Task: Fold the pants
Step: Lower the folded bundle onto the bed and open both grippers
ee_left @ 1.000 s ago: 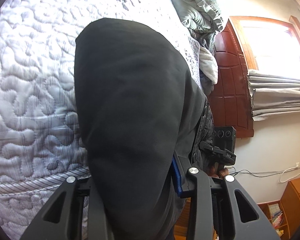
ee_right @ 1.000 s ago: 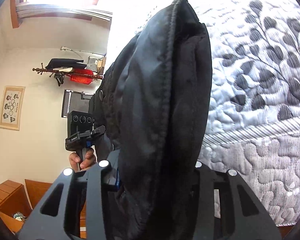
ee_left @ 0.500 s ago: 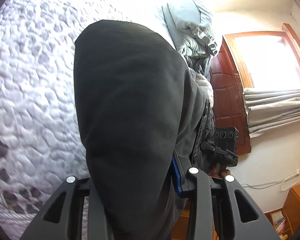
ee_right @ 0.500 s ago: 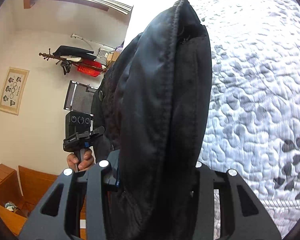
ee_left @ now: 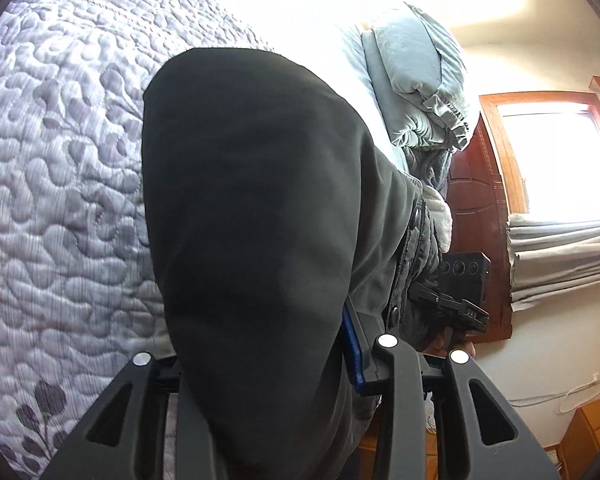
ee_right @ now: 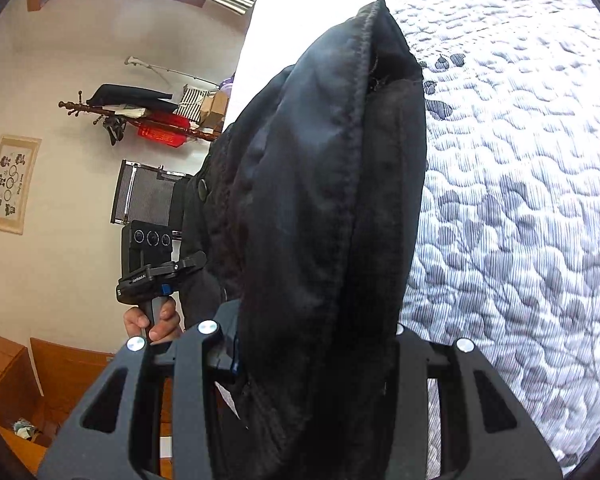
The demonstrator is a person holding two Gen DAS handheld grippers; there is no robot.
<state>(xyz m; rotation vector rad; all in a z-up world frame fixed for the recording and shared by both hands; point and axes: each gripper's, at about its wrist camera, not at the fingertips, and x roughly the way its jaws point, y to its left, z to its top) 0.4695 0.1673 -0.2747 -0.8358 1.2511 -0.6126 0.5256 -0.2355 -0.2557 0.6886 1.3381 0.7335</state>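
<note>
We hold the black pants (ee_left: pixel 260 240) aloft above the quilted bed (ee_left: pixel 60 200), one edge clamped in the left gripper (ee_left: pixel 268 364), another in the right gripper (ee_right: pixel 312 344). Gripping both edges spreads the cloth, presumably for laying flat.

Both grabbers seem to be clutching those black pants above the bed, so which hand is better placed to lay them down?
Neither clearly: the left gripper and the right gripper each have jaws clamped on the black pants, both over the quilted bed. They probably lower together.
</note>
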